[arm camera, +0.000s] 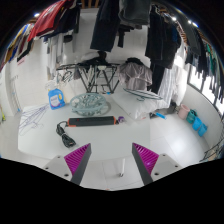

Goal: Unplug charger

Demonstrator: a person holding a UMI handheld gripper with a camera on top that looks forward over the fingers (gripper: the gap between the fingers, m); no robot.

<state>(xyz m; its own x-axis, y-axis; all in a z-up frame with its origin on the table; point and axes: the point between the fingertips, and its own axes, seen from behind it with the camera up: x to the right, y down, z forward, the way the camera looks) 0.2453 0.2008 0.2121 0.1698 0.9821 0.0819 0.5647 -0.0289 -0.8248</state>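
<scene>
The gripper [111, 160] hangs over a smooth white tabletop [150, 135] with its two dark fingers spread wide apart and nothing between them. Each finger carries a ridged magenta pad [78, 159] on its inner face, wedge-shaped and striped with fine grooves.

Just ahead of the fingers, a little toward the left one, lies a long, flat black power strip [88, 123], a narrow rectangular bar resting flat on the table. At its left end sits a small rounded black charger plug [62, 128], and a thin black cable [63, 140] curls from there back toward the fingers. Whether the plug is seated in a socket cannot be made out.

Beyond the strip stands a clear plastic bottle with a blue label [57, 97], upright, and beside it a heap of crinkled, glassy, transparent material [95, 102]. Behind these rises a thin metal wire rack [92, 76] with crossed legs. Off to the right, well apart from the strip, rests a small teal box [195, 120]. Dark garments [110, 25] hang in a row at the back, soft and draped.
</scene>
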